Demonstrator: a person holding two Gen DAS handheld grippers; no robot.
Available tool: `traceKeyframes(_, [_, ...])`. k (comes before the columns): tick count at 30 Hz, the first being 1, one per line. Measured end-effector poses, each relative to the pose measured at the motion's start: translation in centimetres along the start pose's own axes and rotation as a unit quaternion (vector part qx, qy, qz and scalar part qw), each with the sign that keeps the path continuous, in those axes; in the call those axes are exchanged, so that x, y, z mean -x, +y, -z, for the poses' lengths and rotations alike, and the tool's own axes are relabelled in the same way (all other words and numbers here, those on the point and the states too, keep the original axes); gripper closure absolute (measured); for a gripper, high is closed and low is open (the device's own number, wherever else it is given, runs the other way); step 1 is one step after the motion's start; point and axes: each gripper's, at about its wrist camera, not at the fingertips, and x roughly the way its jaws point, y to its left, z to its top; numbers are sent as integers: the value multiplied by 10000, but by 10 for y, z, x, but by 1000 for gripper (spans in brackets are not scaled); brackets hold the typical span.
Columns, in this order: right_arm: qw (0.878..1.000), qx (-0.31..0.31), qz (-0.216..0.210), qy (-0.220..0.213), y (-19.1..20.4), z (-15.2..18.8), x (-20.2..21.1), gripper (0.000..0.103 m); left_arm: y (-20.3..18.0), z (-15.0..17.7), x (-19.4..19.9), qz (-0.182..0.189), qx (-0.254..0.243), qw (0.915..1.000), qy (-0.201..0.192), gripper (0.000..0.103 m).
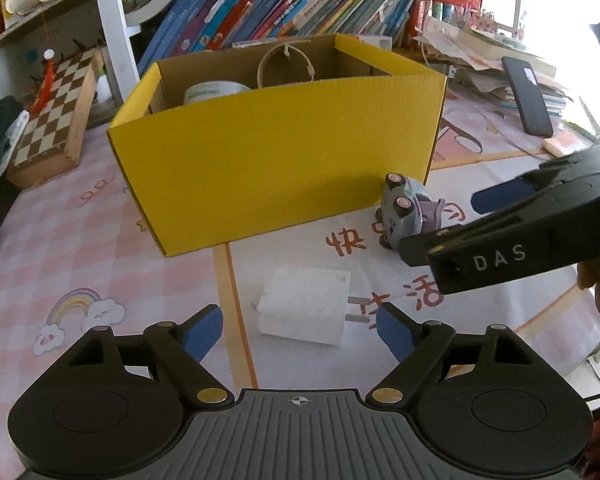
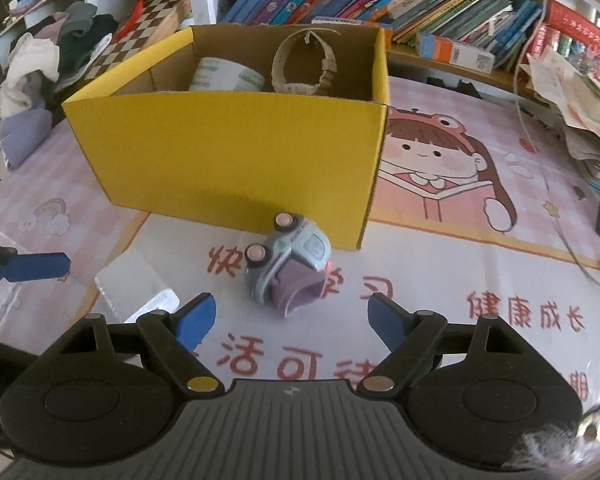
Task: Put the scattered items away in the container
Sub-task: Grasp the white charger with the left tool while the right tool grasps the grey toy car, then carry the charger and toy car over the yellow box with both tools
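Note:
A yellow cardboard box [image 1: 276, 168] [image 2: 236, 156] stands on the pink printed mat and holds a tape roll [image 2: 228, 76] and a beige watch strap [image 2: 304, 64]. A white wall charger [image 1: 306, 306] [image 2: 134, 284] lies in front of it, between the blue pads of my left gripper [image 1: 300, 330], which stand apart from it. A small grey-blue toy car [image 2: 288, 264] [image 1: 406, 210] lies on its side near the box's right corner. My right gripper [image 2: 290, 320] hovers just before the car, open and empty; its black body [image 1: 520, 224] shows at the right of the left wrist view.
A chessboard [image 1: 56, 120] leans at the left. Shelves of books [image 1: 284, 4] run behind the box. A black phone [image 1: 526, 96] and stacked papers sit at the right rear. A heap of clothes [image 2: 40, 64] lies at the left, and a white cable [image 2: 556, 208] trails across the mat.

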Motion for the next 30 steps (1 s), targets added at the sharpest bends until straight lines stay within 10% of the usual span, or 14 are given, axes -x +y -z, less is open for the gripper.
traceKeyframes(14, [9995,213,-174,155,-7,-18,-30,24,1,-10,-21,69,388,9992,103,30])
traceKeyframes(21, [9988,198,-347,279,-10,-18,-35,49,-1,-11,-22,146,494,9981,338,32])
traceKeyframes(30, [9988,278,-326,221,-8,-12,-29,50,-6,-8,-27,99,297,9989,343,37])
